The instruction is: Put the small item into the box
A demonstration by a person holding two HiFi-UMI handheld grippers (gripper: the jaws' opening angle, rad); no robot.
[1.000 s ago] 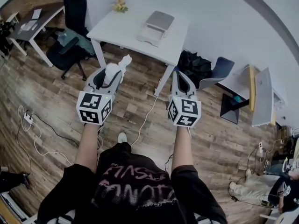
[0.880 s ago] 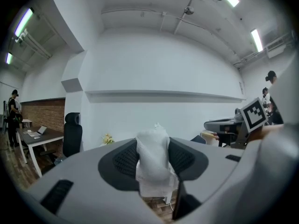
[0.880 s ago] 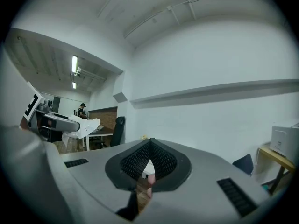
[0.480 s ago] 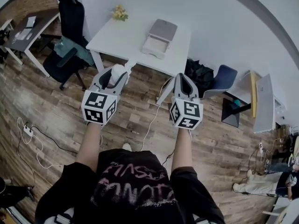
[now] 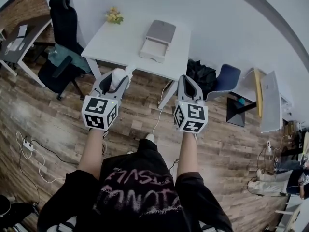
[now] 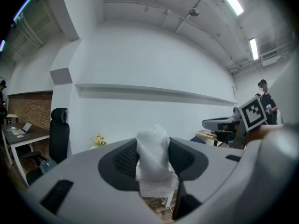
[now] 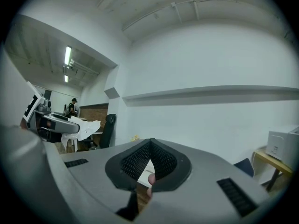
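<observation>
Gripping a small white crumpled item between its jaws, the left gripper is held in the air over the brown wooden floor, just before the near edge of the white bench. The item stands upright between the two dark pads and is well apart from the white box with a grey lid, which rests on the bench. The right gripper is beside the left one; its jaws are pressed together at the tips with nothing between them. A small bunch of yellow flowers stands at the far corner of the bench.
</observation>
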